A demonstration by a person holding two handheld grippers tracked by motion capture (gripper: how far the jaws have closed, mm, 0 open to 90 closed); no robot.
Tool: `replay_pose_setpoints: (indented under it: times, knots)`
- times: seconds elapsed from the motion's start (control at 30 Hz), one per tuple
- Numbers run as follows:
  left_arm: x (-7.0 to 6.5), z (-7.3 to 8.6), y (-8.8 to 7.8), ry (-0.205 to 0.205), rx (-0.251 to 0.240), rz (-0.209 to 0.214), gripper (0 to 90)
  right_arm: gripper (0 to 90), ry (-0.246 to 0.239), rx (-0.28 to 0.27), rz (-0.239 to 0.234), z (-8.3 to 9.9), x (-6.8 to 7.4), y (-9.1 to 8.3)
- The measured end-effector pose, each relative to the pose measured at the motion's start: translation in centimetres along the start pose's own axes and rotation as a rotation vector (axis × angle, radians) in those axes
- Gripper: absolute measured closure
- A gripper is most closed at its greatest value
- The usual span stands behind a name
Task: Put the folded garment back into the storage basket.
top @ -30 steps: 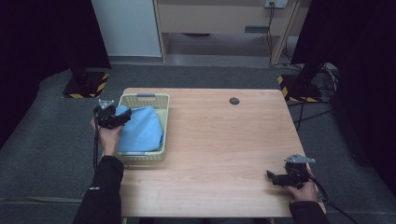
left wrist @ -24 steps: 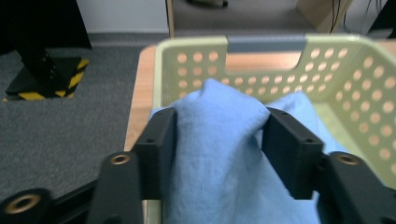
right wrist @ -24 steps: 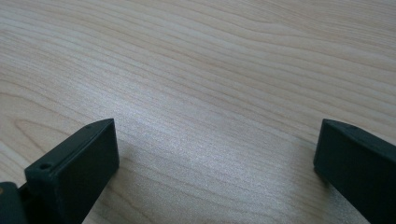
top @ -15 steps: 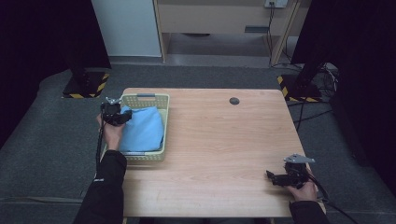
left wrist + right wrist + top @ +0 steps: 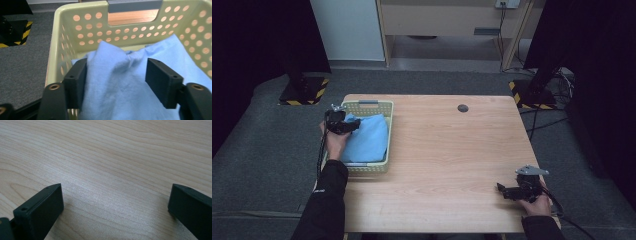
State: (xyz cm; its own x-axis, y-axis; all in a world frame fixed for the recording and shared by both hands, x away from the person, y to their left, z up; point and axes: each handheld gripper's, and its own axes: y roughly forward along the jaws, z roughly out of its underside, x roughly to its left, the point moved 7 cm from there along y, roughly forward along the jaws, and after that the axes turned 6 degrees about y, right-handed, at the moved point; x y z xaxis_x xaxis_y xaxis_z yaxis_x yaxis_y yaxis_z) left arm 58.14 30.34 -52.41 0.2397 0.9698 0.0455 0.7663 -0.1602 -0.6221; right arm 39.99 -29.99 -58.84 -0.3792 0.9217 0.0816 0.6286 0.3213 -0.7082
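A light blue cloth (image 5: 369, 140) lies bunched in a pale yellow perforated basket (image 5: 367, 103) at the table's left edge. My left gripper (image 5: 343, 124) is over the basket's far left corner and points into it. In the left gripper view the cloth (image 5: 120, 82) rises in a hump between the jaws of that gripper (image 5: 116, 72), before the basket wall (image 5: 87, 27). The jaws have just been opening and stand apart, with the cloth loose between them. My right gripper (image 5: 503, 190) rests near the table's front right corner, open over bare wood (image 5: 116, 202).
The wooden table (image 5: 452, 150) has a small dark round hole (image 5: 463, 108) near its far edge. Black stands with yellow-black striped bases (image 5: 304, 92) (image 5: 532, 95) are on the grey carpet beyond both far corners. A cabinet is at the back.
My left gripper has shifted a little to the right, from the basket's rim in over the cloth, and the cloth's raised corner has sunk. The right gripper has not moved.
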Motion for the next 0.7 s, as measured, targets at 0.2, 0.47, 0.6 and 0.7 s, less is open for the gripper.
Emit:
replay_pose_setpoints:
  times: [0.2,0.47,0.6,0.7]
  knots:
    - [-0.8,-0.6,-1.1,0.004,-0.01,0.0,27.1,0.2,-0.001,0.0,-0.001,0.0,0.0,0.0]
    - [-1.1,-1.9,-2.9,0.022,-0.15,-0.023,23.6,0.2,-0.007,-0.002,-0.003,0.0,0.0,0.0]
    - [-1.8,-2.2,-3.7,0.028,-0.162,-0.001,21.9,0.2,-0.008,-0.002,-0.004,0.0,0.0,0.0]
    - [-2.6,-2.3,-4.8,0.007,-0.187,0.016,20.5,0.2,-0.007,-0.002,-0.004,0.0,0.0,0.0]
